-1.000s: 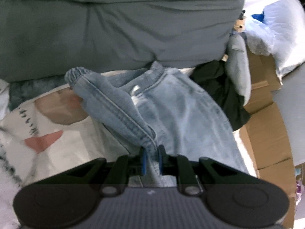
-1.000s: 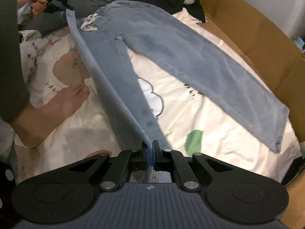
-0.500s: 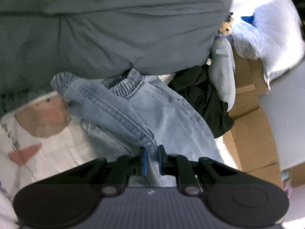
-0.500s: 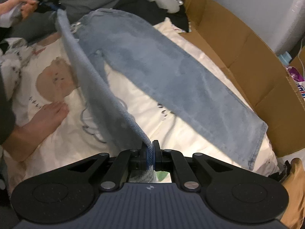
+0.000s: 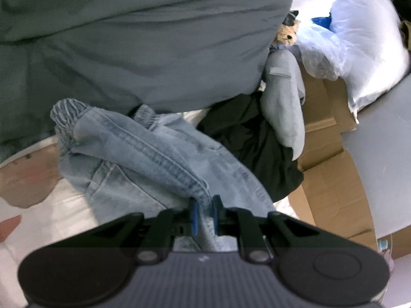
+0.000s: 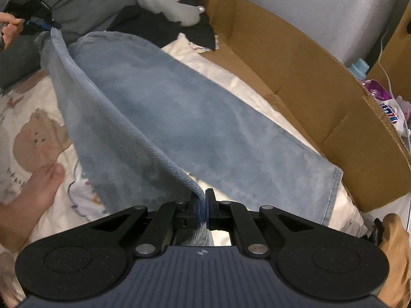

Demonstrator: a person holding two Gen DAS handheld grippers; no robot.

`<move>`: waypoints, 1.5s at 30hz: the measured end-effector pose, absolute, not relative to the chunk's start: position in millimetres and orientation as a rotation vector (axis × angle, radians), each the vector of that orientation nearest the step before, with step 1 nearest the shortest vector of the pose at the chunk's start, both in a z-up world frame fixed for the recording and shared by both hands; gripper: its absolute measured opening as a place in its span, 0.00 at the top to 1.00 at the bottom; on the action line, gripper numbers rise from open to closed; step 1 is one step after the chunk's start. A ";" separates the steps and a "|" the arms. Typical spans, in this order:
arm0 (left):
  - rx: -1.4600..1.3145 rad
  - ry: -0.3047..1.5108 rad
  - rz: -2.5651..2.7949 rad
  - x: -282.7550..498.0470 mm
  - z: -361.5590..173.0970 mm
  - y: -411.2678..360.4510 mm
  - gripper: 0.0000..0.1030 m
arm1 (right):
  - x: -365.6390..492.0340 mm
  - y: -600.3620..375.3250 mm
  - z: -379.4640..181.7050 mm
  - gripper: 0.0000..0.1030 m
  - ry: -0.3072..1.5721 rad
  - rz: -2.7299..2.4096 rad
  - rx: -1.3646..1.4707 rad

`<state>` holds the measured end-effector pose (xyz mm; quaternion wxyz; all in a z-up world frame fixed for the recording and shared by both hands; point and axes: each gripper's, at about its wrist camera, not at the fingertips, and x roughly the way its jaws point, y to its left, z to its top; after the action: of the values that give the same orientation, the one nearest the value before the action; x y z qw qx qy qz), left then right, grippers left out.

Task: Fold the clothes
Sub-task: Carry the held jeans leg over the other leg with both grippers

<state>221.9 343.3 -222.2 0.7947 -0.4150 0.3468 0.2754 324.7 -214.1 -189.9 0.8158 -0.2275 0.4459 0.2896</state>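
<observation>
The jeans (image 6: 179, 118) lie on the printed bedsheet (image 6: 30, 128), with the cardboard box (image 6: 308, 71) along their right side. Seen from left to right: the left gripper (image 6: 48, 25) pinches the waistband end, near the grey pillow (image 5: 143, 38); one leg is lifted in a tight edge between the two tools; the other leg lies flat on the sheet; the right gripper (image 6: 203, 206) is pressed together on the hem of the lifted leg. I judge the fold is only begun: the lifted leg is not yet laid over the flat one, and no cross fold is made. The waistband is bunched and blurred in the left view, and the cloth under the raised leg is hidden.
</observation>
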 end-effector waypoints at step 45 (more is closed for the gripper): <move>-0.875 0.777 0.667 381.5 -326.5 385.1 0.91 | 581.8 -160.6 -305.3 0.99 0.990 0.501 -0.509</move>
<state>381.5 385.1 -326.5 0.7817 -0.4053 0.3597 0.3088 581.8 -160.6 -305.3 0.8194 -0.2390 0.4650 0.2351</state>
